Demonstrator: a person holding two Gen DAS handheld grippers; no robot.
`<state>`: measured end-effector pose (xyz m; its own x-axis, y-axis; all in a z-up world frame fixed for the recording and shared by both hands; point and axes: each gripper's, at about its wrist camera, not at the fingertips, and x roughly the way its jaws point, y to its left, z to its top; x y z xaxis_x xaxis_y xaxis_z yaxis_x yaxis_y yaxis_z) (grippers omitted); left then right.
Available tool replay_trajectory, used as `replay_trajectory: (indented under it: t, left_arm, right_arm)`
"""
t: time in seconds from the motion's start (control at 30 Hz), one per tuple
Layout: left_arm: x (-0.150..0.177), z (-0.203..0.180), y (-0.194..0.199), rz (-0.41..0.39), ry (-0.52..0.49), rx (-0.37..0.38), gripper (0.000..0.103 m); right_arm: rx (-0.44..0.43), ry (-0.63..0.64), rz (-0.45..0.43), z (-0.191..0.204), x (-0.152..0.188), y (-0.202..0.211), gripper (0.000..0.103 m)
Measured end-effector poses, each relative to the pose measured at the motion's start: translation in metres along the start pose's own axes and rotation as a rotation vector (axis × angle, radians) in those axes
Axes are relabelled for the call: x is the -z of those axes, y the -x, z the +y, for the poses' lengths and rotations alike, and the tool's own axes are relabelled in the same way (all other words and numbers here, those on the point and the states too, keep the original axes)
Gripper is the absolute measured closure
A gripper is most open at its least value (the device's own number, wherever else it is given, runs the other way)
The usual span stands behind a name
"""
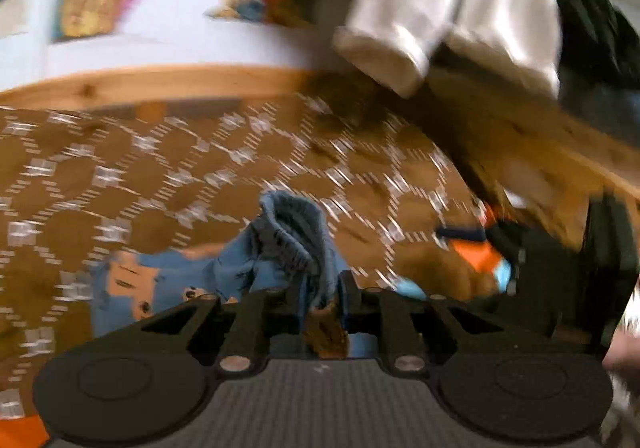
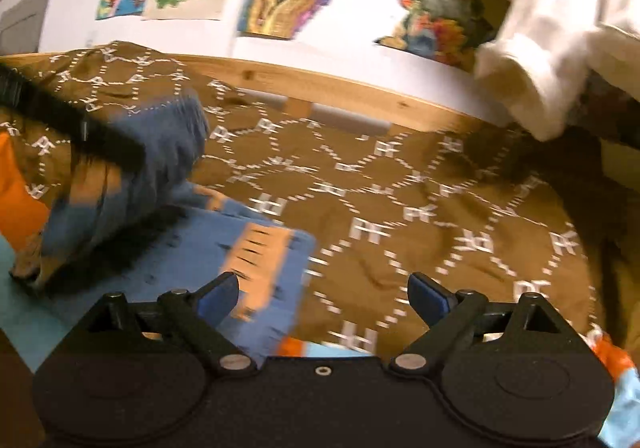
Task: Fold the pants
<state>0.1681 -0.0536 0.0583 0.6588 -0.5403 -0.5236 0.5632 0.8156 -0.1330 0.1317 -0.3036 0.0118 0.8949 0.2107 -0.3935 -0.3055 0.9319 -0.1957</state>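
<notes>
Left-wrist view: the left gripper (image 1: 320,300), black and two-fingered, has its jaws drawn close on a bunched fold of the blue pants with orange printed bands (image 1: 288,248); gathered cloth rises above the fingertips, while the rest of the garment trails down to the left onto the brown bedspread patterned with white dashed hexagons (image 1: 120,168); a pale wooden bed rail (image 1: 140,82) runs behind, and a white garment (image 1: 460,8) hangs at upper right; much of this view is blurred. Right-wrist view: at the left a raised fold of the pants stands over the flat part (image 2: 224,260), which lies on the bedspread (image 2: 440,216); the right gripper (image 2: 324,298) holds its blue-padded jaws spread wide, with nothing pressed between them; its left fingertip hangs over the pants' orange band, its right one over bare bedspread. Judged progress: one fold seems under way, one end of the garment being lifted over the portion lying flat; the lifted end is not yet laid down, and smoothing plus any further fold appear to remain.
</notes>
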Motion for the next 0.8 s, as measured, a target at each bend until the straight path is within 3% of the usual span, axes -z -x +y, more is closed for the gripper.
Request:
replay_trajectory:
  t: [0.13, 0.23, 0.33, 0.7, 0.77, 0.8]
  left_arm:
    - [0.024, -0.012, -0.017, 0.030, -0.055, 0.012, 0.051]
    - [0.038, -0.013, -0.011, 0.017, -0.086, -0.007, 0.042]
    - [0.047, -0.013, -0.010, 0.053, -0.120, -0.013, 0.042]
    - [0.054, -0.029, -0.026, 0.133, -0.272, -0.089, 0.043]
    - [0.053, -0.031, -0.028, 0.155, -0.281, -0.083, 0.064]
    - [0.052, -0.033, -0.029, 0.157, -0.289, -0.080, 0.066]
  right_arm:
    - [0.038, -0.013, 0.024, -0.021, 0.011, -0.001, 0.008]
    - [0.043, -0.054, 0.032, -0.037, 0.015, 0.000, 0.008]
    - [-0.009, -0.097, 0.030, -0.045, 0.014, 0.001, 0.009]
    - [-0.456, -0.313, 0.114, -0.047, -0.024, -0.038, 0.010]
    - [-0.498, -0.329, 0.144, -0.044, -0.026, -0.048, 0.014]
    - [-0.508, -0.341, 0.155, -0.044, -0.027, -0.052, 0.016]
